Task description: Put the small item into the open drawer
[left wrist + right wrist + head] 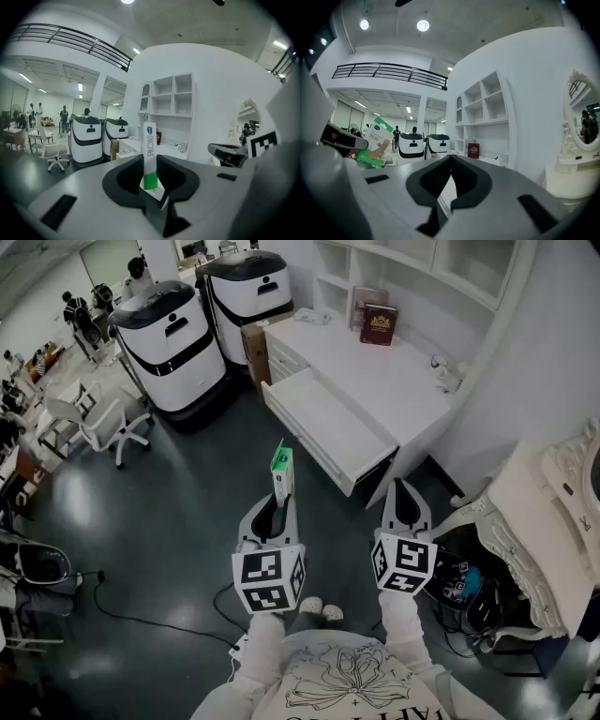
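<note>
Head view first: the person holds the left gripper (278, 510) and the right gripper (405, 489) side by side above the dark floor (169, 521), both aimed towards a white desk (394, 371). A small white-and-green box (282, 471) stands upright in the left claw. The open drawer (323, 423) juts from the desk's front, and the box is short of it, not over it. A red book (380, 322) leans at the back of the desk. Two white-and-black machines (173, 343) stand left of the desk, with a white office chair (105, 426) nearby.

Left gripper view: the jaws are closed partway, pinching the box's green lower end between them so that the white part rises above. White shelves (173, 96) sit over the desk beyond, and the other gripper shows at the right edge.

Right gripper view: the jaw tips meet and nothing is between them. The box in the other claw shows tilted at the left edge. An ornate white mirror (581, 112) is at the right.
</note>
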{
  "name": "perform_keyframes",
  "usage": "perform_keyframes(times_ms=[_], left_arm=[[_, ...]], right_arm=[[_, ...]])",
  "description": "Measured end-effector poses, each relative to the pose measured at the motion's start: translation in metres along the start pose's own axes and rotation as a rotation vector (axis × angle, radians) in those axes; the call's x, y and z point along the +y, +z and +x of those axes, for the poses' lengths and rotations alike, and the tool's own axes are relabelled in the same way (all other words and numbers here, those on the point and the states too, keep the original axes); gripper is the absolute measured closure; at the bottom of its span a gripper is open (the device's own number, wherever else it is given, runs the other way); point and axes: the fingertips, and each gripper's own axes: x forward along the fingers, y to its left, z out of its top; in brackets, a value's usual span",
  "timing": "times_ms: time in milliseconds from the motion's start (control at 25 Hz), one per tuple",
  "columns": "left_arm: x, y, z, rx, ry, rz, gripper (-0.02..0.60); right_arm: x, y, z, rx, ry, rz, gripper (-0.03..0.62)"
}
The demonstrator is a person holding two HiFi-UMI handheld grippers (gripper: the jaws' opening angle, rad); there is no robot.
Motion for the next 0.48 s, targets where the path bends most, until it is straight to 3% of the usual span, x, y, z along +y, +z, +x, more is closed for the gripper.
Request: perform_keyframes(times_ms=[480], left_arm=[[0.011,0.002,0.011,0.005,0.001,0.0,0.503]], right_arm=[[0.006,-0.001,0.014,0.006,0.001,-0.007,0.591]])
